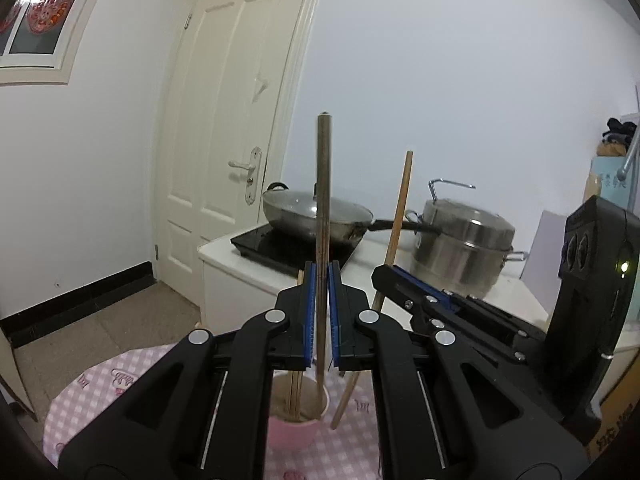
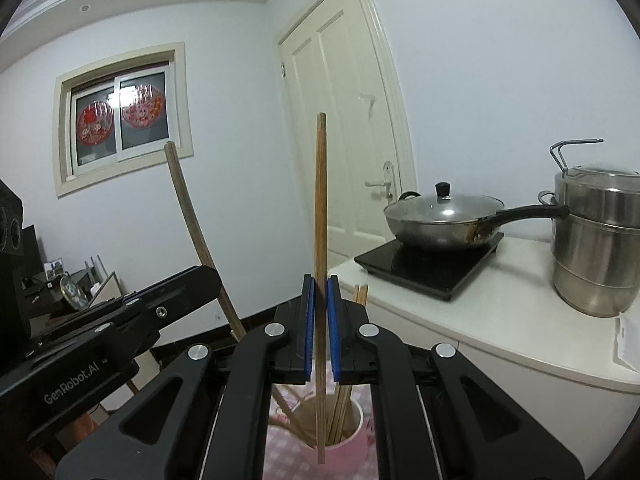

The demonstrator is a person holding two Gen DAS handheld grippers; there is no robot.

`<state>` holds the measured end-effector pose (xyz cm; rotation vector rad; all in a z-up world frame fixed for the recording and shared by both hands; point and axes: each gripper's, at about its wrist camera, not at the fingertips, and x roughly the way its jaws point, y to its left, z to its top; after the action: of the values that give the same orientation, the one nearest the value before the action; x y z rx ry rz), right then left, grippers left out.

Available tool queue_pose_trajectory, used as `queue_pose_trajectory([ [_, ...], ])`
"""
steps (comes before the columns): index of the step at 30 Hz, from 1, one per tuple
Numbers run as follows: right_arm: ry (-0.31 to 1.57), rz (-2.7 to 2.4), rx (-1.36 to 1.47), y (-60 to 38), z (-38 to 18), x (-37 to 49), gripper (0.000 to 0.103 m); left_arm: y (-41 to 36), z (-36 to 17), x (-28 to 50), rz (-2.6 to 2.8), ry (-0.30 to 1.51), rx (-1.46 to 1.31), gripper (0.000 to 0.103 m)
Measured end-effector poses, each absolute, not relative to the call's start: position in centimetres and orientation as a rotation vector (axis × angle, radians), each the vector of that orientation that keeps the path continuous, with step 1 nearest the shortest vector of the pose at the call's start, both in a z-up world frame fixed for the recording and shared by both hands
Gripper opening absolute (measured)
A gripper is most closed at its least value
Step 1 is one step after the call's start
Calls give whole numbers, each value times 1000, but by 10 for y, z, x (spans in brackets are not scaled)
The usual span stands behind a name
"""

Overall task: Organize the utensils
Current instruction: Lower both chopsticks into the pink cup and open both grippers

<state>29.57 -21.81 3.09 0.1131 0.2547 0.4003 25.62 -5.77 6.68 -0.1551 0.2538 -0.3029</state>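
Left wrist view: the left hand-held gripper (image 1: pixel 323 276) is clamped on a dark chopstick (image 1: pixel 323 184), which stands upright between the blue pads. Its lower end reaches down into the pink cup (image 1: pixel 294 434), where other chopsticks (image 1: pixel 295 396) already stand. The cup sits on a table with a pink checked cloth (image 1: pixel 104 384). To the right, the right hand-held gripper (image 1: pixel 394 280) holds a lighter chopstick (image 1: pixel 396 224); it is tilted and its lower tip hangs outside the cup, just beside the rim. Behind stand a lidded wok (image 1: pixel 316 212) on an induction hob (image 1: pixel 280 248) and a steel steamer pot (image 1: pixel 464 248), well apart from the work. Right wrist view: the right hand-held gripper (image 2: pixel 319 284) is closed on the light chopstick (image 2: pixel 320 208), near vertical here, with its lower tip in front of the cup (image 2: pixel 348 450); whether it is inside the rim cannot be told from this angle. The left hand-held gripper (image 2: pixel 208 280) shows at left with its dark chopstick (image 2: pixel 188 208) leaning. Judgement: the step in hand is seating both sticks in the cup. To do it well, bring each tip clearly over the opening, keep the stick upright, lower until the tip is well below the rim, then release, one side at a time, so that the light cup is not tipped.
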Motion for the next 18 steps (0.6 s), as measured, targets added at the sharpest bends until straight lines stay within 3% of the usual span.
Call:
queue_pose_trajectory([
  [18,215,407,146,-225,20,312,5,-68,11,285,-278,352,-93,7],
])
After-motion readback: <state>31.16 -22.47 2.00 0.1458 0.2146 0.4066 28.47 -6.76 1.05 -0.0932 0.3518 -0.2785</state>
